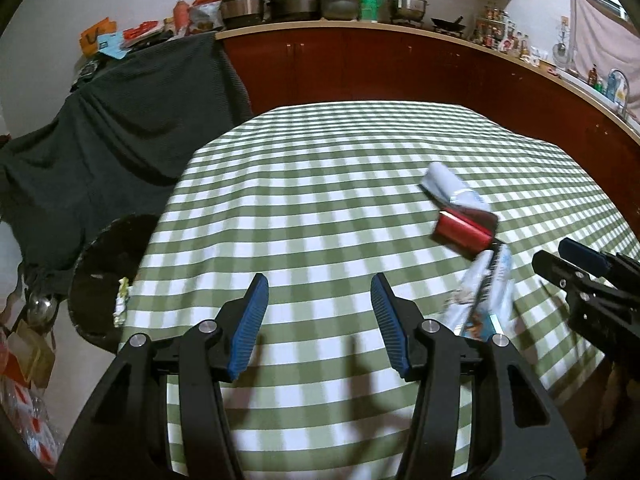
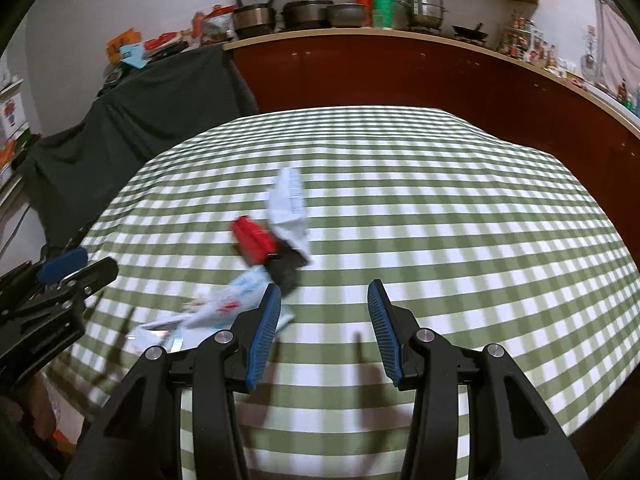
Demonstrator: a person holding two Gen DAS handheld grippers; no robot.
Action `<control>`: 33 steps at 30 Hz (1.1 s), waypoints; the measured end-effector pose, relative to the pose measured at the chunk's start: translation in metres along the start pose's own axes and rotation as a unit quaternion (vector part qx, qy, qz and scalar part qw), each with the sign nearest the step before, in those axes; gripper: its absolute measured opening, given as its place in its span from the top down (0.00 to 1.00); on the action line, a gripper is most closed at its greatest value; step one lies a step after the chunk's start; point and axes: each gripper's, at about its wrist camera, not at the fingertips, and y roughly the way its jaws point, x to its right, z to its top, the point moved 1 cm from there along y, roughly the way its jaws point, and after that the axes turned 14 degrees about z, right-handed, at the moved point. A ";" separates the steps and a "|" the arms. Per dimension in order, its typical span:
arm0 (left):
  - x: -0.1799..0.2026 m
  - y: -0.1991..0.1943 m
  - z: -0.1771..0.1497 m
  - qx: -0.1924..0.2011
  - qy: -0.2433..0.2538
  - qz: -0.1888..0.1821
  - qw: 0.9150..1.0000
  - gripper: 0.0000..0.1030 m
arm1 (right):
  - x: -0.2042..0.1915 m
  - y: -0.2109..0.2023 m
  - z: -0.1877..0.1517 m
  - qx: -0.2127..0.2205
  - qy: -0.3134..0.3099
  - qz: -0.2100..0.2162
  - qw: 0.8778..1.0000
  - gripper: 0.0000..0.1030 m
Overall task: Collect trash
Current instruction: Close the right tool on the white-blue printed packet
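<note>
Both grippers, left gripper (image 1: 319,322) and right gripper (image 2: 323,330), hung spread and empty; the printed wrapper (image 2: 224,310) lay by my right gripper's left finger. I judged a low sideways approach best.

The room is dim, the pictures bend at the edges, the trash (image 2: 256,240) looks blurry, and shadows fall on the surface (image 1: 320,184).

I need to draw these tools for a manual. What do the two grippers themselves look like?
Both look alike. The left gripper and right gripper have matte black plastic linkage arms with cut-out openings and round silver pivot pins. Each finger ends in a blue ribbed pad. No cables, markings or sleeves are visible.
</note>
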 end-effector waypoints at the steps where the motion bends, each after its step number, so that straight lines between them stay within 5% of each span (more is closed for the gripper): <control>1: -0.006 0.001 -0.001 0.000 -0.004 0.004 1.000 0.49 | -0.006 0.002 0.000 -0.002 -0.005 0.004 1.000 0.56; 14: -0.060 0.016 -0.011 -0.015 -0.036 0.027 0.999 0.50 | -0.056 0.024 -0.015 -0.044 -0.052 0.015 0.998 0.53; 33: -0.027 0.014 -0.004 -0.009 -0.020 -0.005 1.000 0.49 | -0.009 0.013 -0.020 -0.034 -0.015 -0.039 0.999 0.46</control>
